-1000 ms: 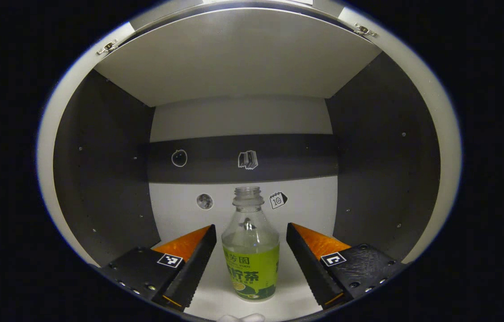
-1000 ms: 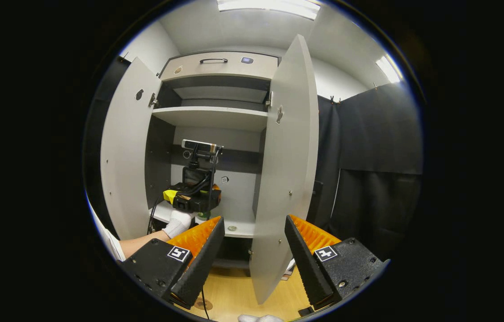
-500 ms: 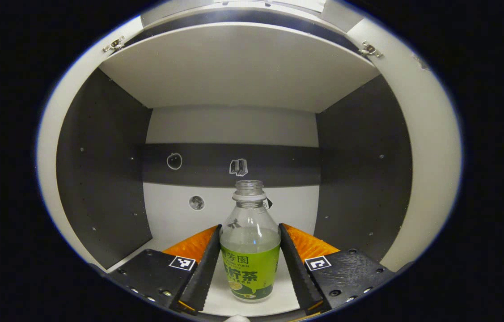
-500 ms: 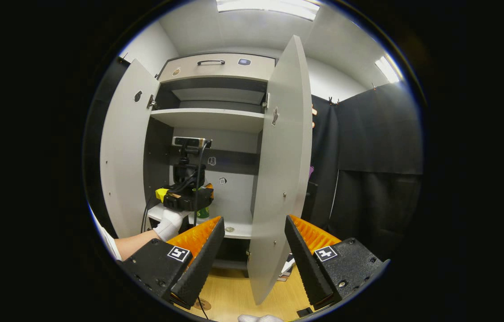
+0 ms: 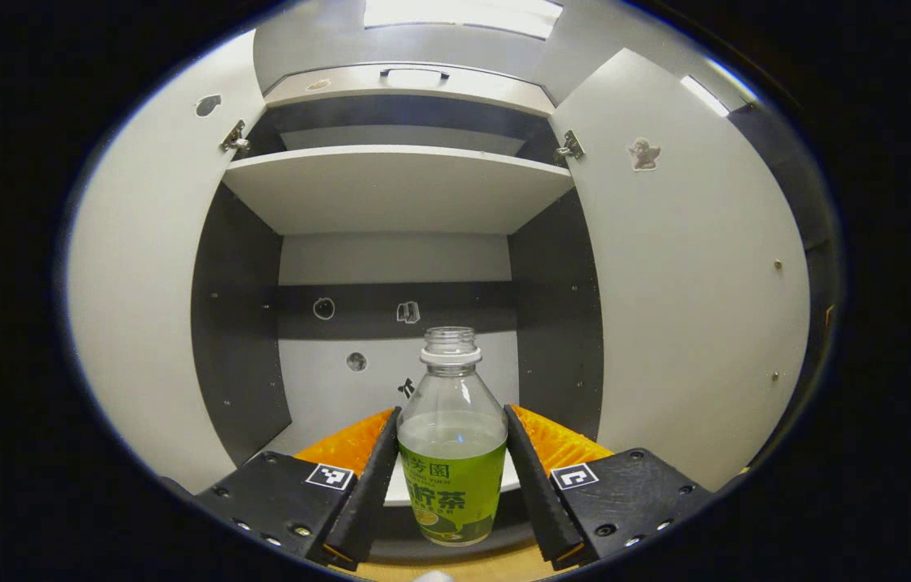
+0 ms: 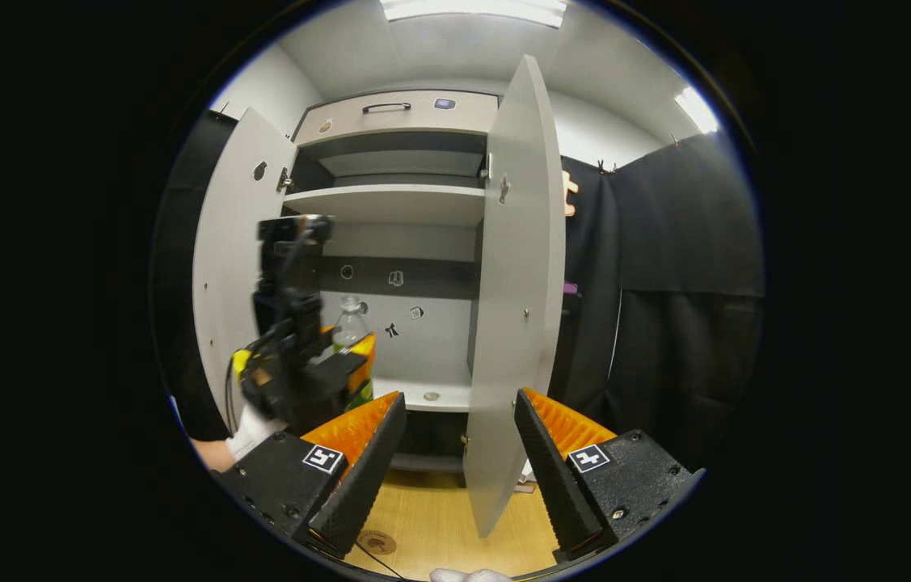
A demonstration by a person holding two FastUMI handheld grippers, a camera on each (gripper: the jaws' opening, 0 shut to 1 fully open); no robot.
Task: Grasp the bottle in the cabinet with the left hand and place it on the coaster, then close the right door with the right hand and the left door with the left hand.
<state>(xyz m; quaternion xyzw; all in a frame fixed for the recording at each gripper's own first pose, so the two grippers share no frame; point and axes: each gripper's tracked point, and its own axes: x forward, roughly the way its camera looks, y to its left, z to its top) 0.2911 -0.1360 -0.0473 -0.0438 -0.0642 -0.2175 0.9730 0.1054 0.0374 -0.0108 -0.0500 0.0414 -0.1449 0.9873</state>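
Note:
The clear bottle [image 5: 452, 453] has a green label, no cap and some liquid inside. My left gripper [image 5: 452, 485] is shut on its labelled body, holding it upright in front of the open cabinet [image 5: 398, 186]. In the right gripper view the left gripper [image 6: 346, 356], held by a gloved hand [image 6: 249, 420], carries the bottle [image 6: 350, 323] before the left door [image 6: 233, 267]. My right gripper [image 6: 455, 477] hangs open and empty, low in front of the right door [image 6: 516, 283]. A small round disc [image 6: 431, 396] lies on the lower shelf's front edge.
Both doors [image 5: 140, 283] [image 5: 689, 307] stand wide open. The right door's edge points toward my right gripper. A round brown disc [image 6: 378, 541] lies on the wooden floor [image 6: 439, 525]. Black cloth [image 6: 681, 323] hangs to the right. A drawer with a handle [image 6: 386, 107] tops the cabinet.
My left gripper closed on the bottle, lifted it off the shelf and drew it back out of the cabinet. The right gripper barely moved and stays open.

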